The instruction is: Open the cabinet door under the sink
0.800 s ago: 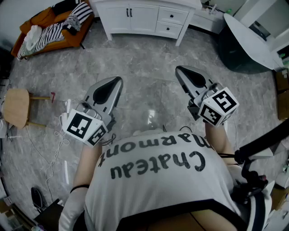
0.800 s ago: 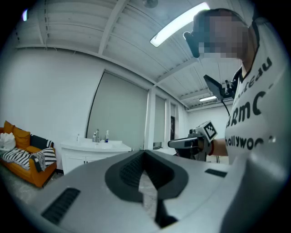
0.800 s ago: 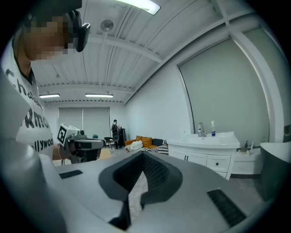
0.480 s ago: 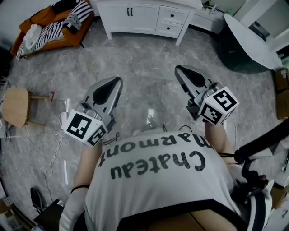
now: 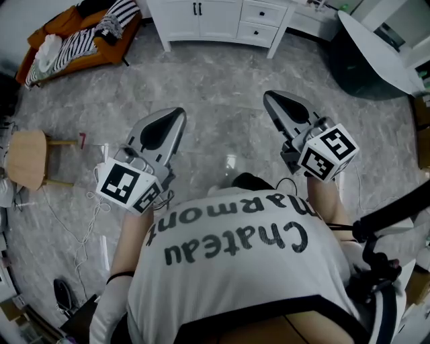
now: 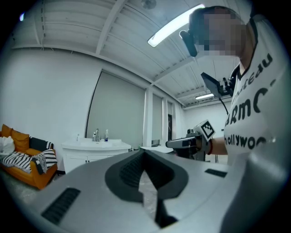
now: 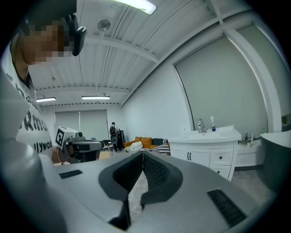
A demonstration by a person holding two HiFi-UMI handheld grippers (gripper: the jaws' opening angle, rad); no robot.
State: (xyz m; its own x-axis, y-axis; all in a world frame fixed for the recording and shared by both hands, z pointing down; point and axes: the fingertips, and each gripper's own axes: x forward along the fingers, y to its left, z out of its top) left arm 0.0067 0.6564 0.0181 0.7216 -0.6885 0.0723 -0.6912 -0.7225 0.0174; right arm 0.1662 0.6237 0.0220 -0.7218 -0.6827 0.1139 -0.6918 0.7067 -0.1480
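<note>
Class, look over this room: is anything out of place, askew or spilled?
Mildly: striped clothes lie heaped on the orange sofa, and a loose white cable trails across the floor beside the wooden stool.

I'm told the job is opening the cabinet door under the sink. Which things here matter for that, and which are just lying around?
For the job:
- white sink cabinet
- its double doors with black handles
- left gripper and right gripper, both shut and empty

Just lying about:
- orange sofa
- striped blanket
- wooden stool
- white cable on the floor
</note>
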